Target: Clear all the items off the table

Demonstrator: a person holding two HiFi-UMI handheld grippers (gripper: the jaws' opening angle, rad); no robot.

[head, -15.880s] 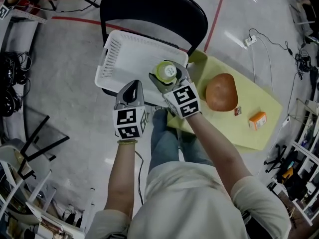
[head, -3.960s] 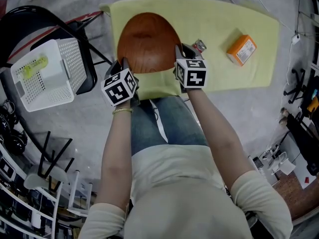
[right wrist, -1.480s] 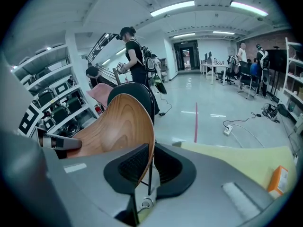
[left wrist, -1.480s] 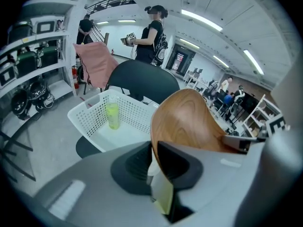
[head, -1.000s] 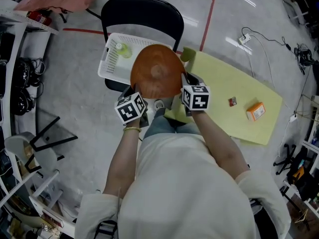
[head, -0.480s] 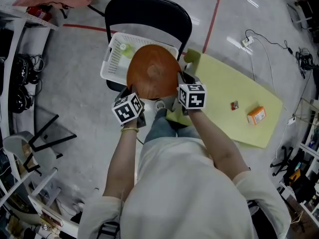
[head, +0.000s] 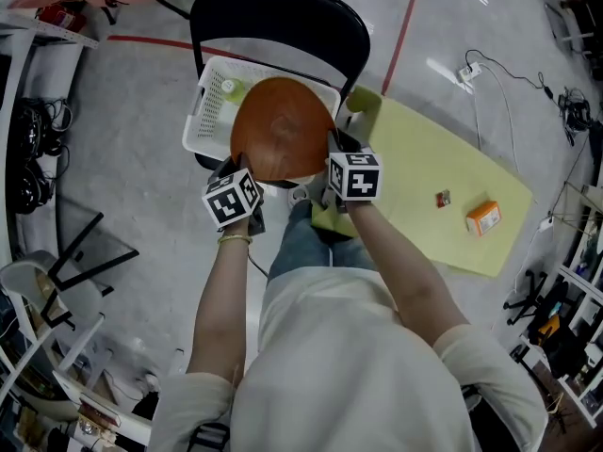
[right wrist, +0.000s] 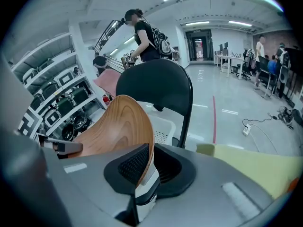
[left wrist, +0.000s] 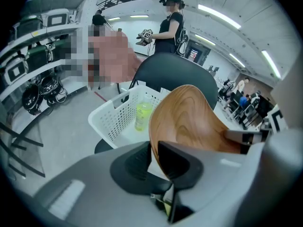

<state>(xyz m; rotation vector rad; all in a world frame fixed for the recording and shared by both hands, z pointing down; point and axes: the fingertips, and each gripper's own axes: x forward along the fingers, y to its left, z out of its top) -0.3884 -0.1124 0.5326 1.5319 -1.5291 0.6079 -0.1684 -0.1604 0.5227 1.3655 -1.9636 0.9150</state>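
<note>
A brown wooden bowl (head: pixel 281 139) hangs tilted over a white plastic basket (head: pixel 201 119) that rests on a black chair (head: pixel 283 17). My left gripper (head: pixel 241 179) is shut on the bowl's near-left rim (left wrist: pixel 189 117). Its jaws have just been opening slightly, and the rim is still pinched between them. My right gripper (head: pixel 332 161) is shut on the near-right rim (right wrist: pixel 113 126). A yellow-green bottle (head: pixel 229 88) lies in the basket (left wrist: pixel 111 117), also seen as the bottle (left wrist: pixel 143 113) in the left gripper view.
The yellow table (head: pixel 443 172) stretches to the right with an orange box (head: pixel 485 222) and a small dark item (head: pixel 441 199) on it. Shelving and cables stand at the left (head: pixel 28 158). People stand in the background beyond the chair (right wrist: pixel 156 89).
Both grippers have carried the bowl a little left and down, so it now covers more of the basket. The grip on each rim looks the same.
</note>
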